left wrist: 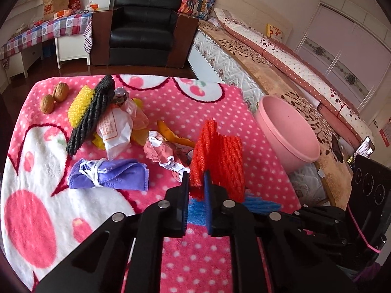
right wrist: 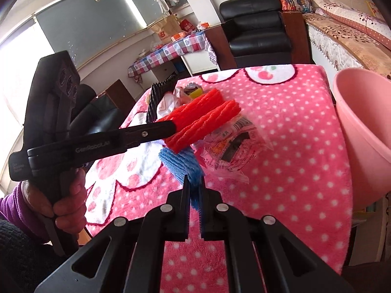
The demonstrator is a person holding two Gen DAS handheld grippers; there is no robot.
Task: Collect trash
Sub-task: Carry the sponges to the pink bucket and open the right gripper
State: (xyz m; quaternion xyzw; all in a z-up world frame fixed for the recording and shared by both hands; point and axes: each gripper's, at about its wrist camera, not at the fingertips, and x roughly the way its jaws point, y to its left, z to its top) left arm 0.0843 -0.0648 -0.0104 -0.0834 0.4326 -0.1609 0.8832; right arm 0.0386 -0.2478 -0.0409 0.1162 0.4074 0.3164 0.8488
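Observation:
My left gripper (left wrist: 196,178) is shut on a red foam net (left wrist: 220,156) and holds it just above the pink dotted blanket (left wrist: 190,258). In the right wrist view the left gripper (right wrist: 171,128) comes in from the left with the red foam net (right wrist: 202,119). My right gripper (right wrist: 194,180) is shut on a blue foam net (right wrist: 178,163) right under the red one. A pink basin (left wrist: 288,131) stands beyond the blanket's right edge. More trash lies on the blanket: a black foam net (left wrist: 91,117), a yellow one (left wrist: 79,107), a purple mask (left wrist: 107,173), crumpled paper (left wrist: 161,151) and a clear wrapper (right wrist: 232,146).
Two walnuts (left wrist: 55,96) sit at the blanket's far left. A white printed bag (left wrist: 114,131) and orange peel (left wrist: 171,134) lie in the pile. A black armchair (left wrist: 144,26) stands behind, a bed (left wrist: 281,73) runs along the right, and a checked-cloth table (left wrist: 46,31) is far left.

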